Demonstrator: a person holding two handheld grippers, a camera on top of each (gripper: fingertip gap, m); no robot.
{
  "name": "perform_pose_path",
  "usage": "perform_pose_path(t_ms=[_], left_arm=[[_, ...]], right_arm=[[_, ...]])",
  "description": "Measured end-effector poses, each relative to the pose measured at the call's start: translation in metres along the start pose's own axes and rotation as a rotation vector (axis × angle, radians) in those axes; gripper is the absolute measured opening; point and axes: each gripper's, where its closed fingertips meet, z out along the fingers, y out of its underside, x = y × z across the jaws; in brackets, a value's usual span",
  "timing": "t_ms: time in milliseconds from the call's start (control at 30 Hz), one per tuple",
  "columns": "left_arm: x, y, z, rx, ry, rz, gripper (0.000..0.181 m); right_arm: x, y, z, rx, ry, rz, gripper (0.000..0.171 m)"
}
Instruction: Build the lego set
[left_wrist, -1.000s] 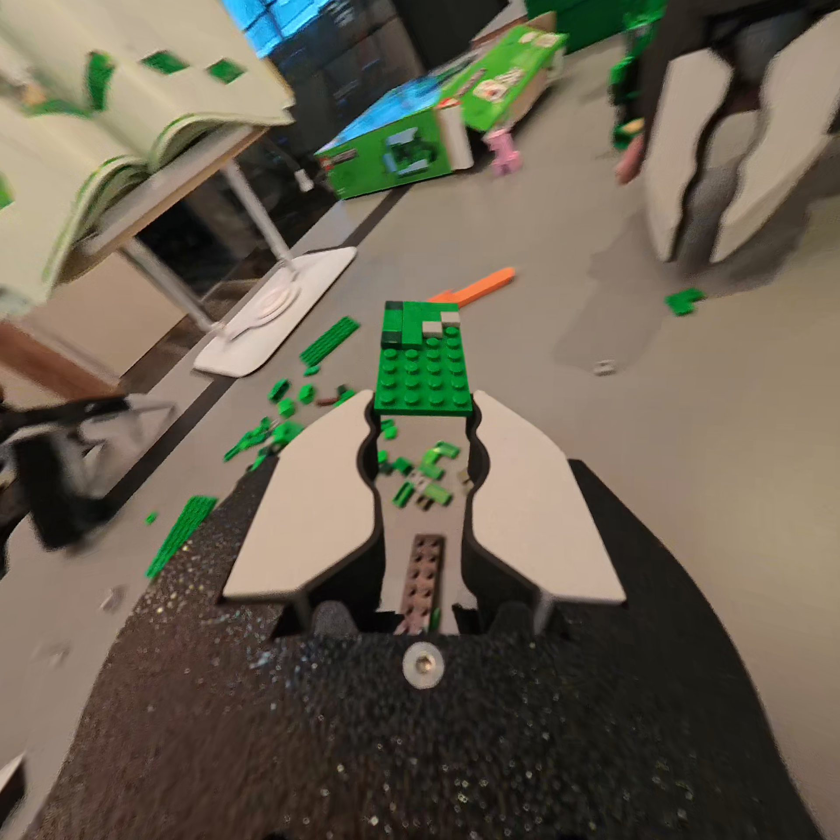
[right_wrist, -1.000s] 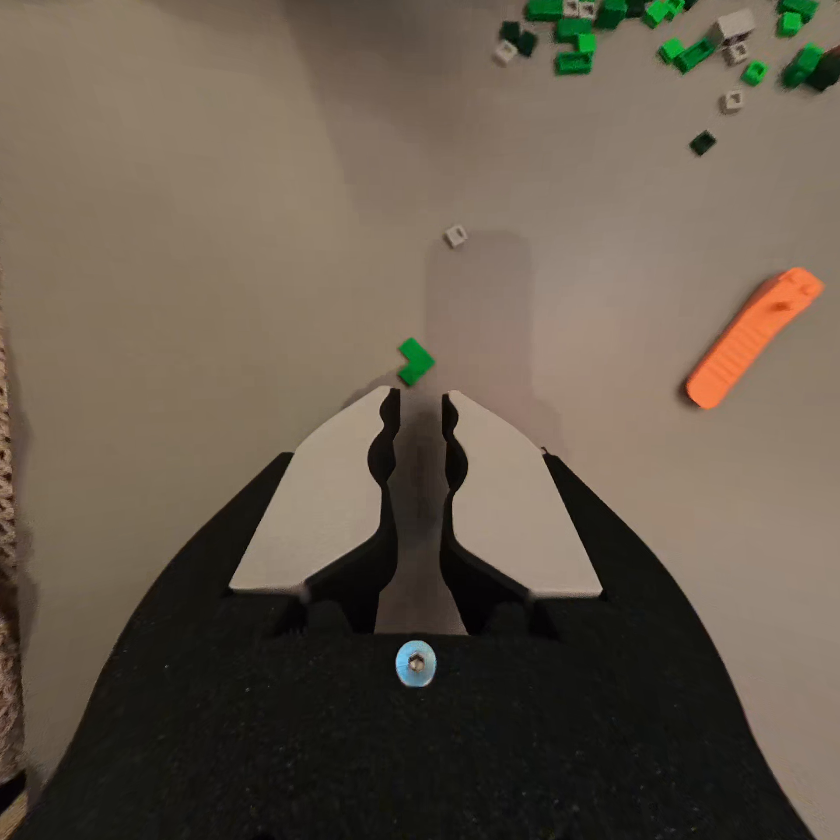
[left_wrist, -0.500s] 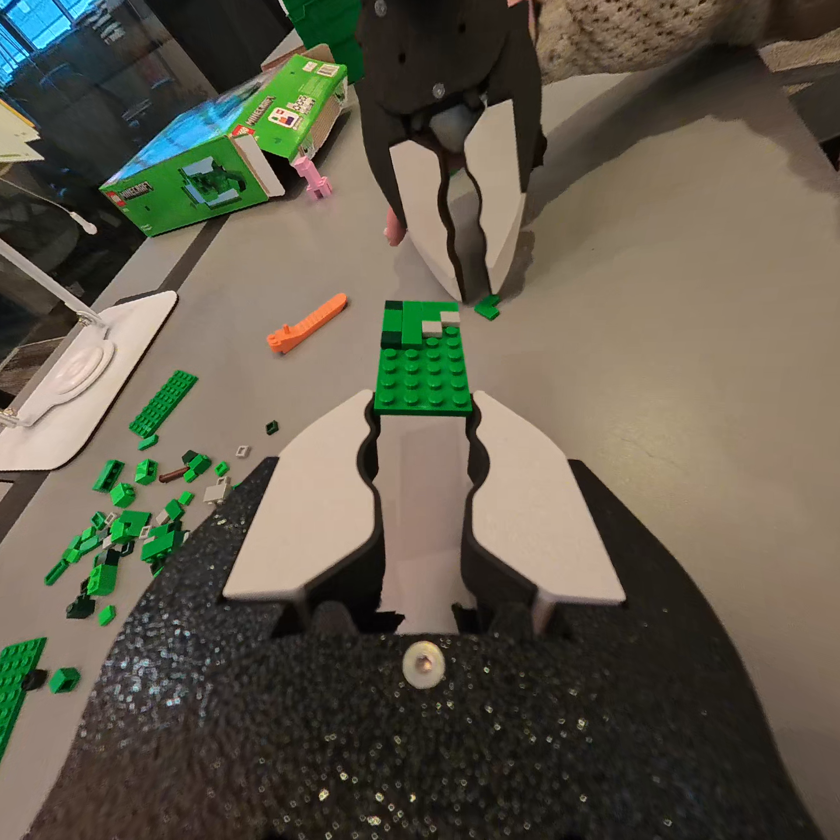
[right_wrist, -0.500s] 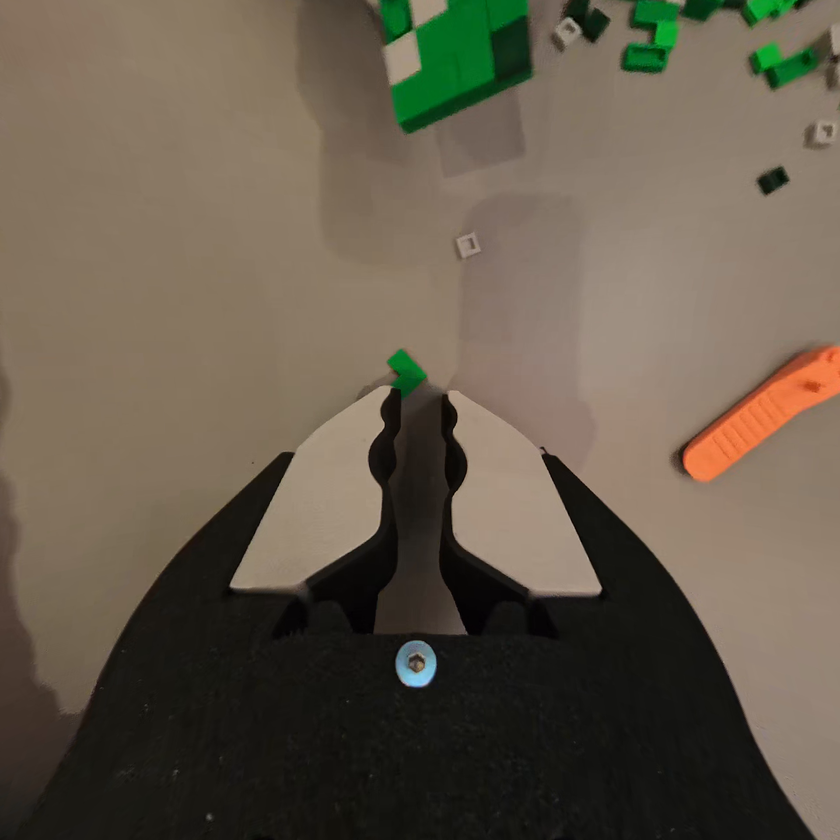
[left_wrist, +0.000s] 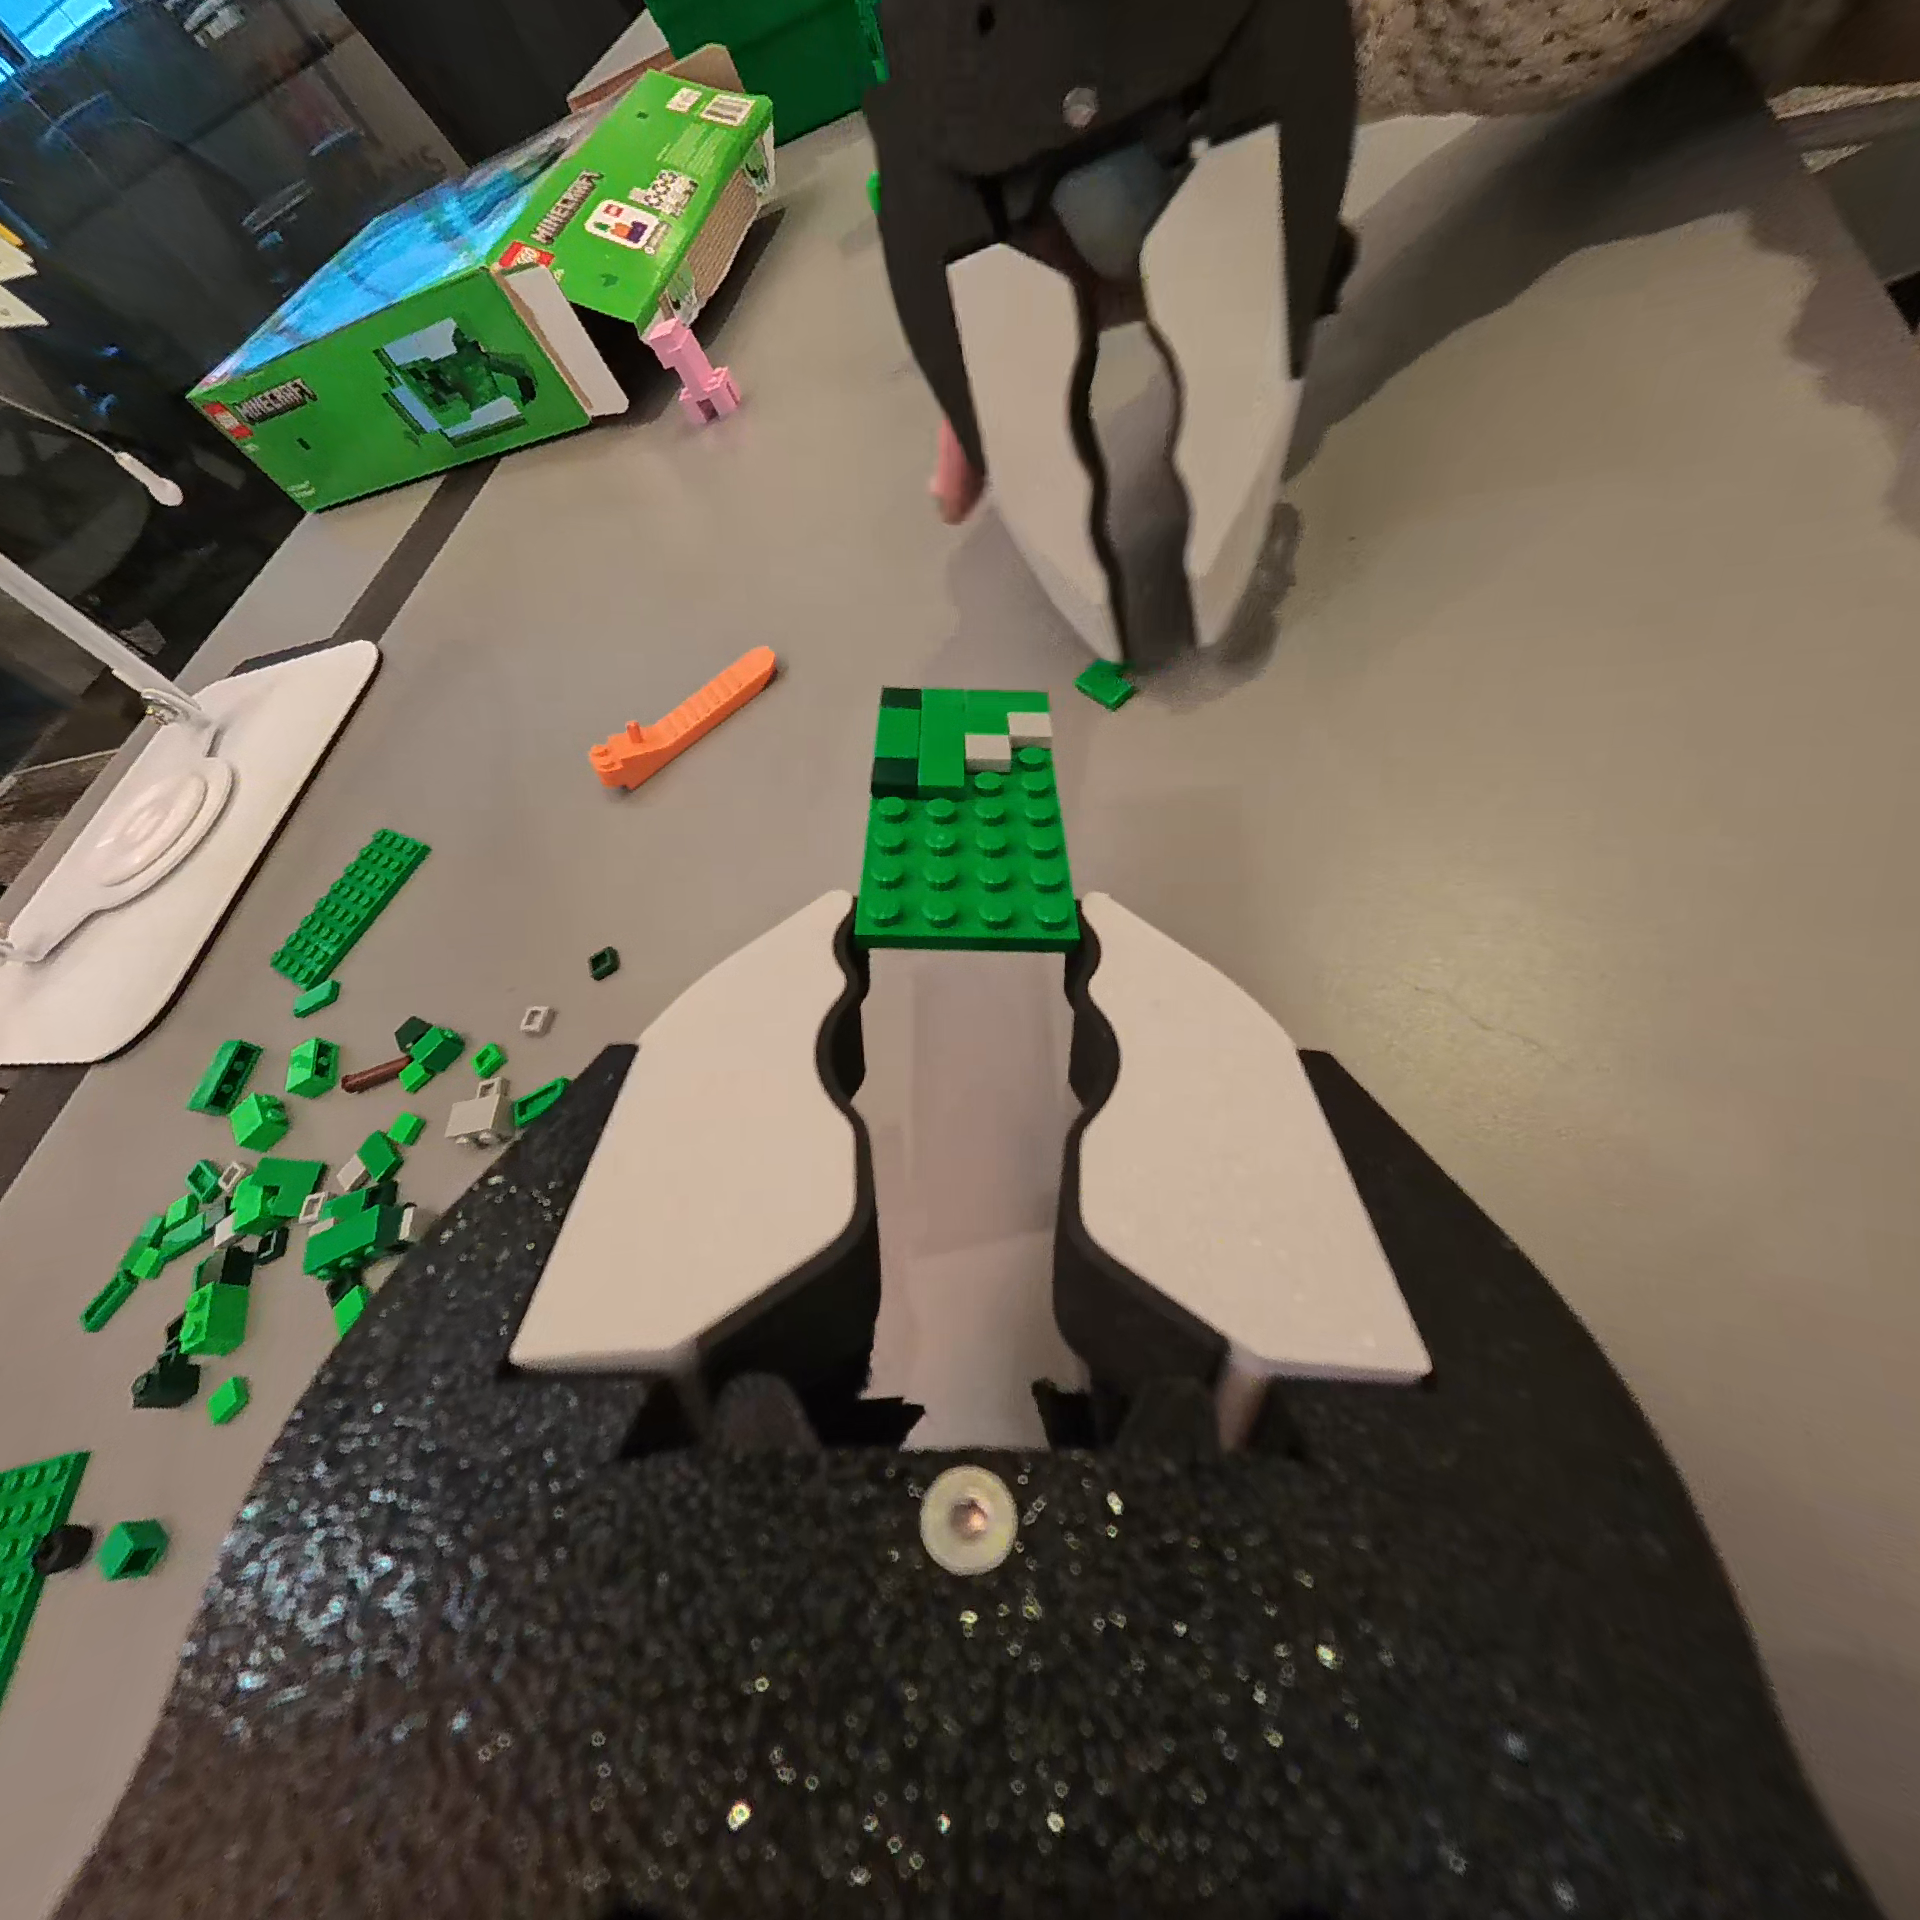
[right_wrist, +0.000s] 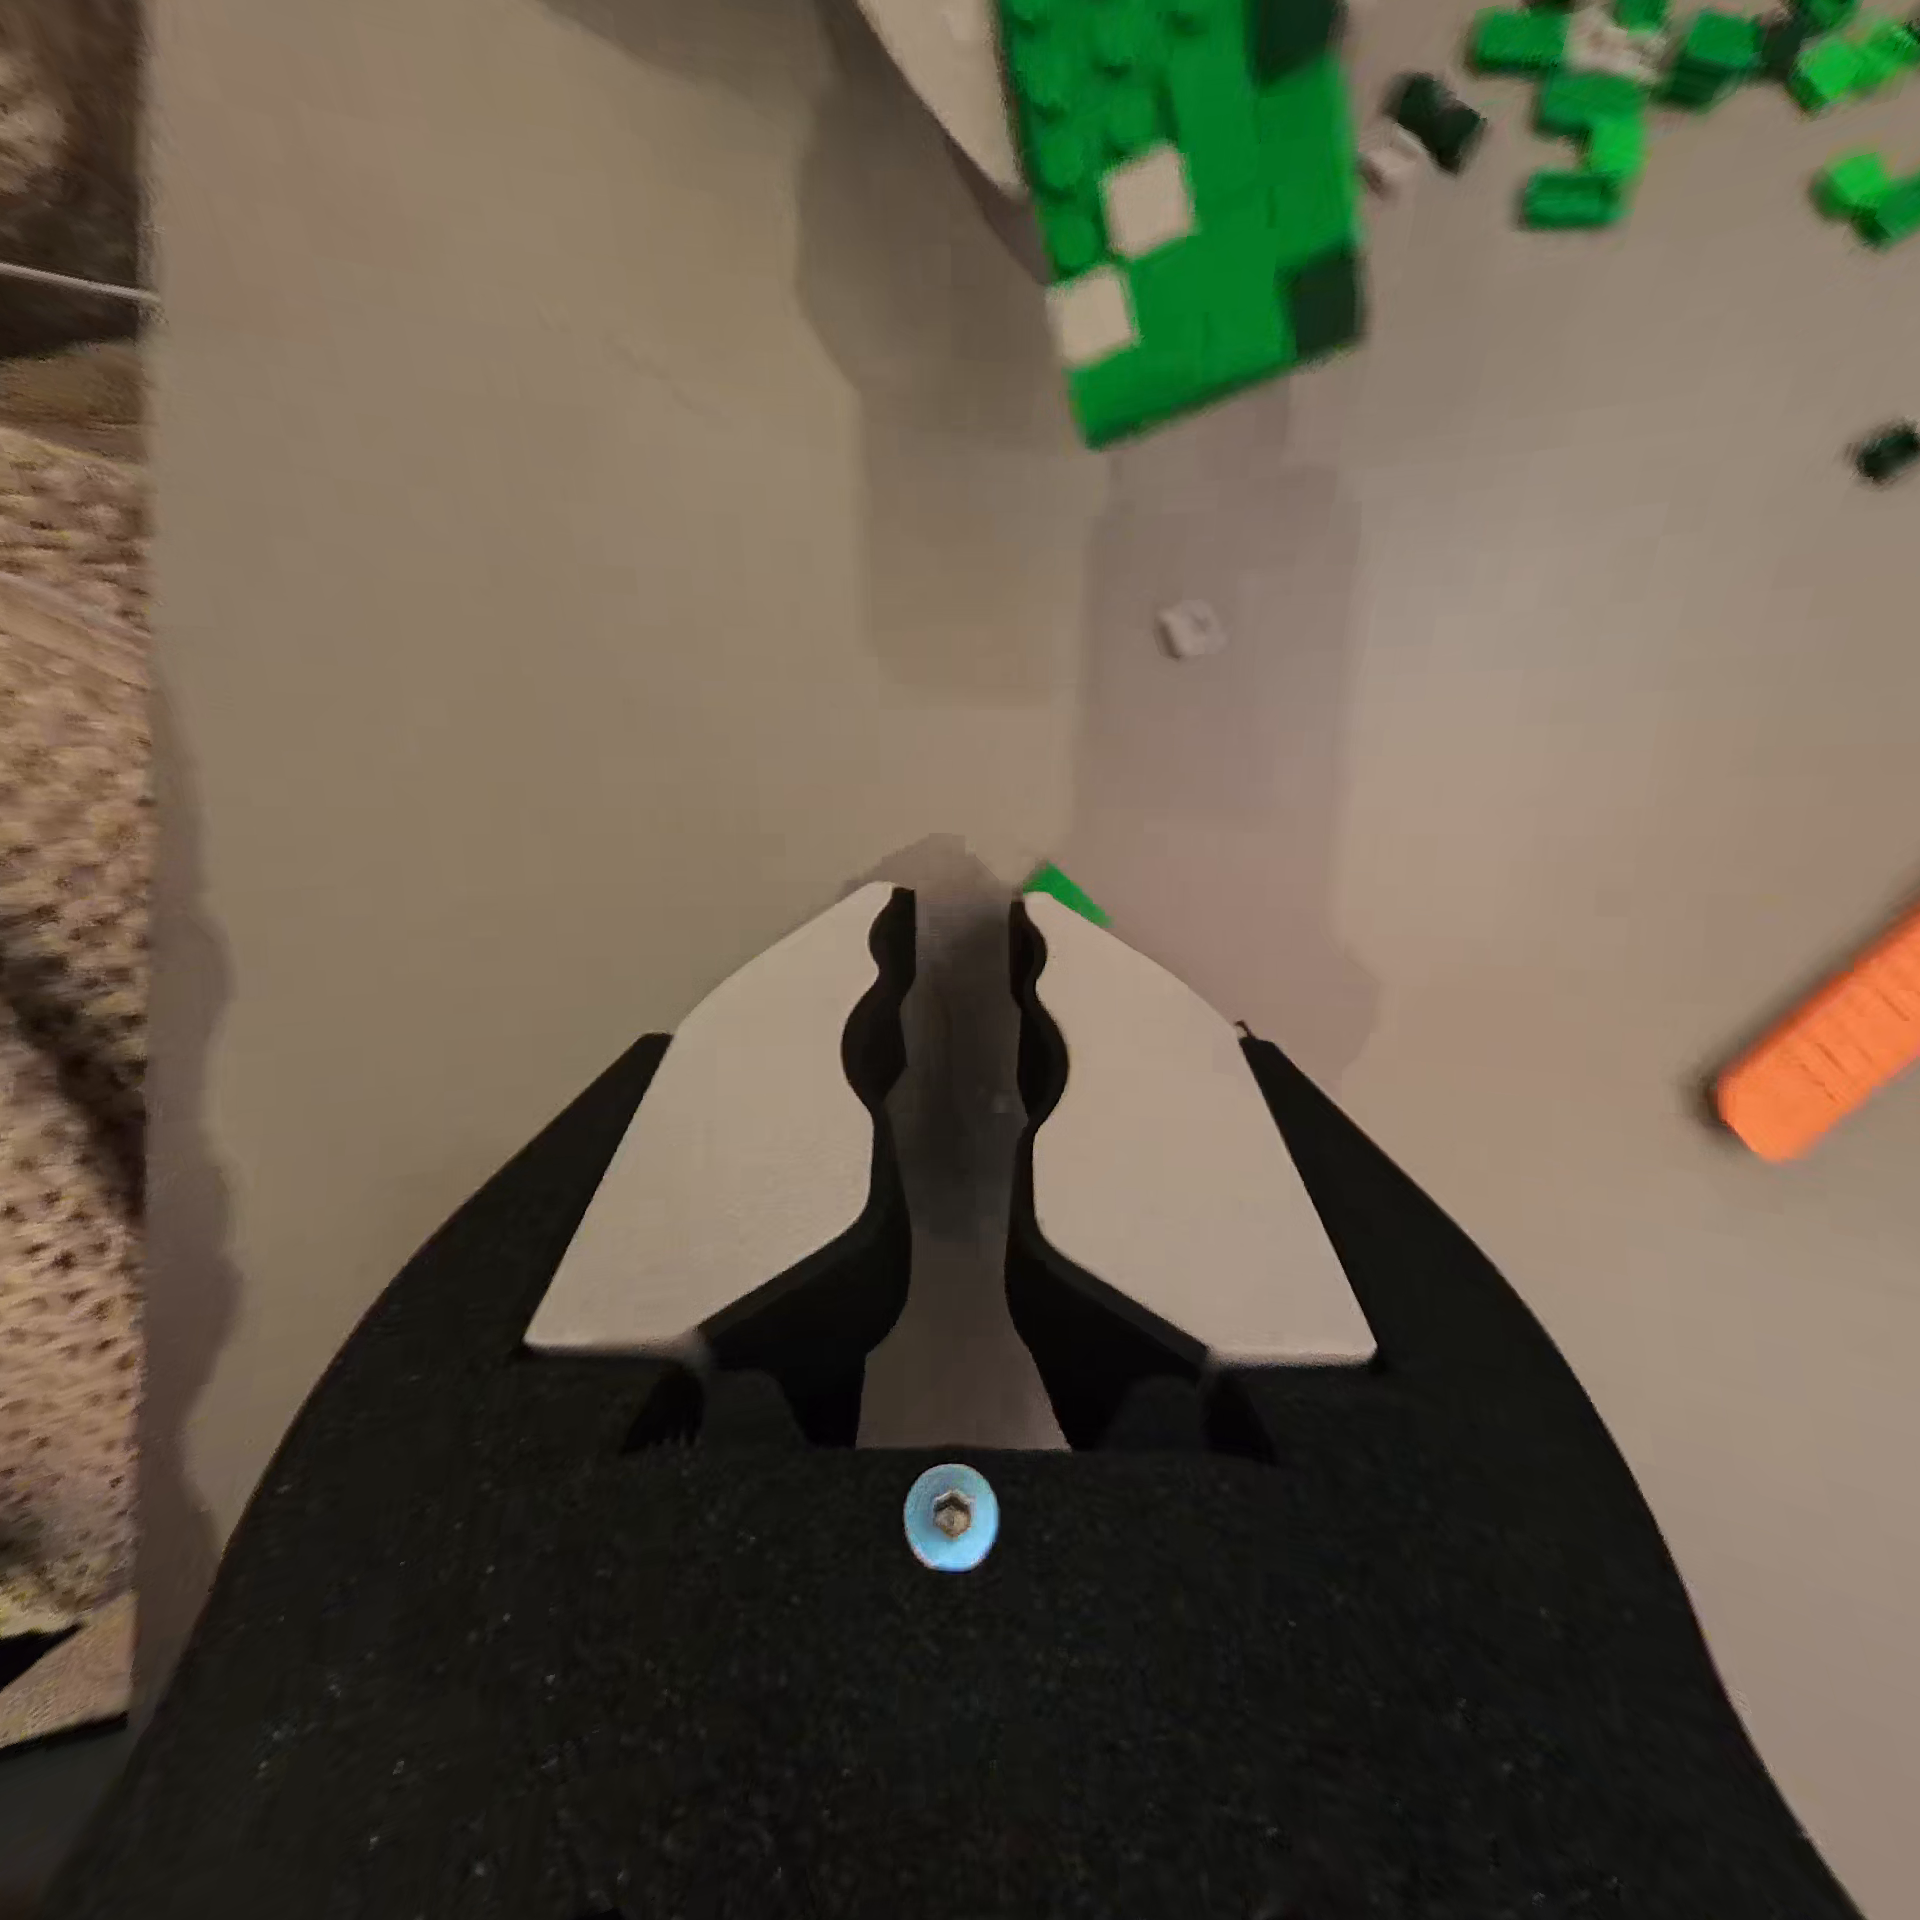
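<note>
The left gripper (left_wrist: 966, 925) held the near end of a green studded plate (left_wrist: 966, 862) between its fingers, the plate reaching forward above the grey counter (left_wrist: 1507, 935), with dark green, bright green and pale grey tiles covering its far end. The right gripper (right_wrist: 961, 899) pointed down at the counter just beyond the plate, its fingers drawn narrow with a slim gap between them and nothing gripped. A small green piece (left_wrist: 1104, 684) lay on the counter at the tip of one finger, partly hidden by it in the right wrist view. An orange brick separator (left_wrist: 681, 732) lay left of the plate. Loose green bricks (left_wrist: 270, 1195) were scattered at the left, and the green set box (left_wrist: 436, 353) lay farther back.
</note>
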Motion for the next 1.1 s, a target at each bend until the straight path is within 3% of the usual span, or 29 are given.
perform_pose_path(t_ms=[67,200,400,700,867,1000,1100], left_arm=[[0.0,0.0,0.0,0.002,0.0,-0.003,0.035],[0.001,0.001,0.0,-0.004,0.008,-0.004,0.035],[0.003,0.003,0.001,-0.013,0.02,-0.005,0.035],[0.005,0.006,0.003,-0.024,0.031,-0.011,0.035],[0.006,0.005,0.003,-0.025,0.034,-0.009,0.035],[0.005,0.006,0.003,-0.027,0.033,-0.01,0.035],[0.006,0.006,0.004,-0.029,0.034,-0.008,0.035]], right_arm=[[-0.009,-0.006,0.0,0.025,-0.038,-0.031,0.016],[0.011,-0.012,-0.007,0.094,0.049,-0.082,0.014],[0.008,0.0,0.004,-0.004,-0.056,-0.204,0.022],[-0.001,0.018,-0.007,-0.131,-0.123,-0.112,0.02],[0.012,0.015,-0.013,-0.06,-0.039,-0.072,0.019],[0.008,0.018,-0.005,-0.094,-0.041,-0.087,0.023],[-0.012,0.0,0.005,-0.023,-0.111,-0.064,0.036]])
